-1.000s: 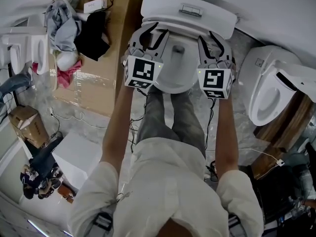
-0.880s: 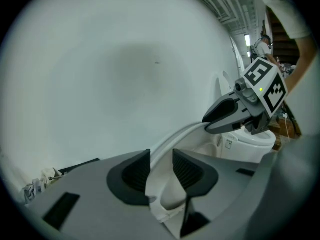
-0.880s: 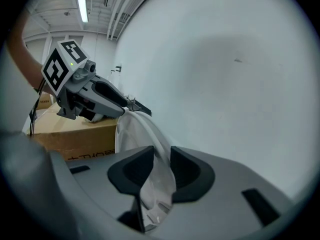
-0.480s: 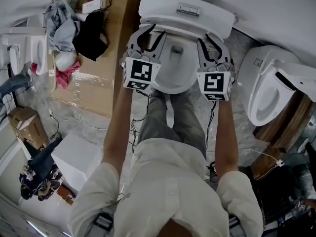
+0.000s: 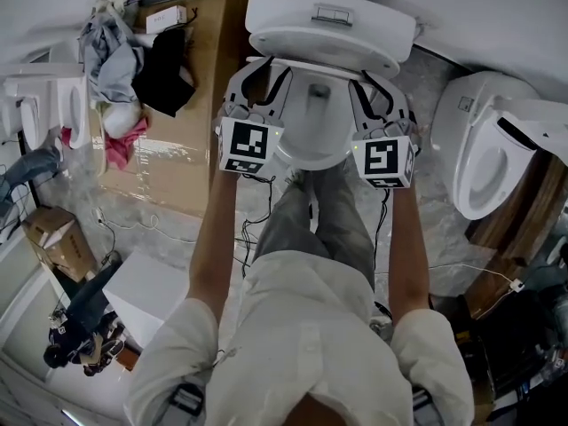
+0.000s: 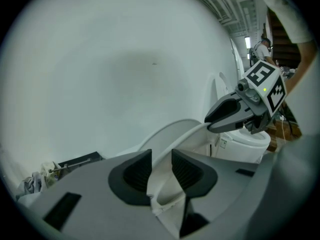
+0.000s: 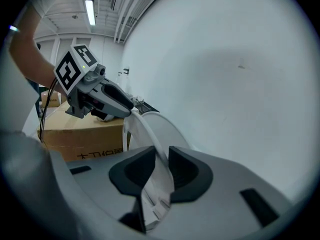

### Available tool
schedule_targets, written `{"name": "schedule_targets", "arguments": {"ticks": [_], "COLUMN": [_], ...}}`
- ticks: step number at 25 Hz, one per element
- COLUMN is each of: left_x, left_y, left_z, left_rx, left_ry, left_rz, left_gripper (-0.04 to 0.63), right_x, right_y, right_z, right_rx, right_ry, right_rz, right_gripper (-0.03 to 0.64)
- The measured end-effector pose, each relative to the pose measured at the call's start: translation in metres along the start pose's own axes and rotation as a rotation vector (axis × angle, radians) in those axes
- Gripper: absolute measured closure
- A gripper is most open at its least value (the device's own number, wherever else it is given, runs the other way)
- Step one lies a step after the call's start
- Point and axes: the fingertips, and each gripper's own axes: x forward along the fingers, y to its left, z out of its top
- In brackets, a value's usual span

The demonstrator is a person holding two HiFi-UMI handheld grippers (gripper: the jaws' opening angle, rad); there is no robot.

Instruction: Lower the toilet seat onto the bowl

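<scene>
Head view: right gripper (image 5: 377, 91) jaws just closing on toilet seat (image 7: 150, 134)

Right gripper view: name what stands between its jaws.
The toilet seat stands between the right gripper jaws, which have just been closing on it, as that view shows.

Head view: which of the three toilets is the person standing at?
The middle toilet, whose tank lid shows a flush plate; the person's legs are right before its bowl. The left toilet and right toilet stand aside.
</scene>
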Motion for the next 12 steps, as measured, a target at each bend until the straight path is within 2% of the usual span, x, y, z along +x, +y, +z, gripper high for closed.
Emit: {"name": "schedule_targets", "arguments": {"ticks": [12], "left_x": [-0.026], "left_y": [-0.021], "left_z": [-0.018], "left_rx": [0.023], "left_ry": [-0.011], "left_rz": [-0.067], "left_gripper": [0.471], "right_x": [-0.022], "right_y": [0.03], "right_z": [-0.011], "right_rx": [0.008], "right_ry": [0.016], "right_rz": [-0.043], "right_gripper": [0.52]}}
